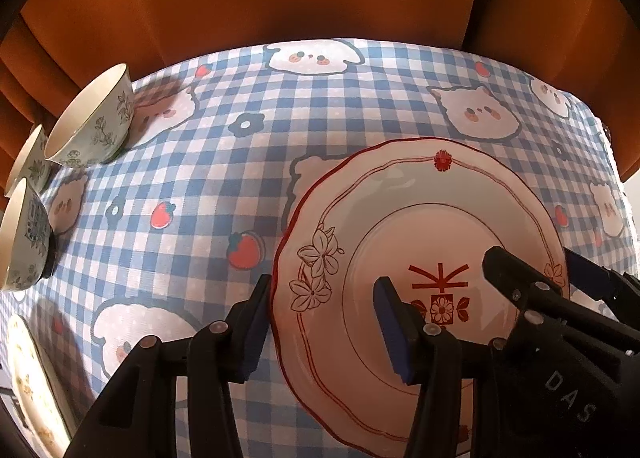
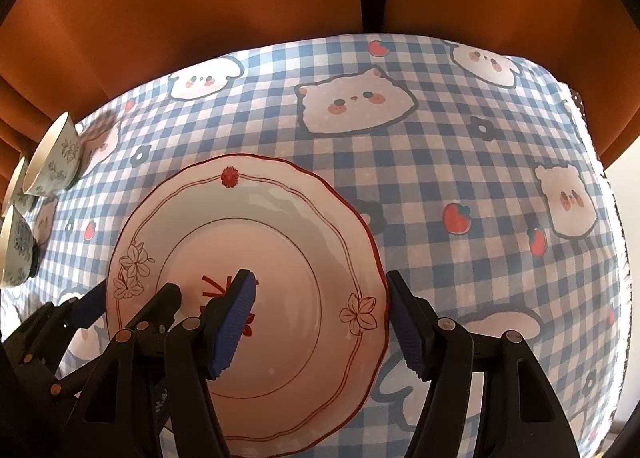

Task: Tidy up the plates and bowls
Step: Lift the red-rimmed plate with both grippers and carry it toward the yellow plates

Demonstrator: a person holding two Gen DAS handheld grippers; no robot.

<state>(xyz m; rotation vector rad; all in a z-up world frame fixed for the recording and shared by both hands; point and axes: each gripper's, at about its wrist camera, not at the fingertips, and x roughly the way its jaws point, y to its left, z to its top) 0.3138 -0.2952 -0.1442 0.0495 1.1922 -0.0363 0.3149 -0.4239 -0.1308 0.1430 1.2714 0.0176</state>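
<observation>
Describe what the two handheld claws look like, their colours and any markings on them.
Both the left claw and the right claw are black linkage frames with round silver rivets at the joints. Each finger carries a ribbed dark-blue pad. Pale letters reading DAS show on the right claw's body in the left wrist view.

The plate [image 2: 256, 298], white with a red scalloped rim, is seen over a blue checked tablecloth [image 2: 460, 162]. The right gripper [image 2: 320, 318] is seen at 6 o'clock, straddling the plate's rim at 3 o'clock: one blue pad [image 2: 234, 322] lies over the plate's centre, the other just outside the rim. Whether the pads press on the rim cannot be told. The left gripper [image 2: 120, 310] is seen at 8 o'clock, astride the opposite rim. Three bowls [image 2: 52, 162] are ranged along the cloth's edge at 9 o'clock, well apart from the plate. Orange curtain [image 2: 240, 18] is seen at 12 o'clock.
</observation>
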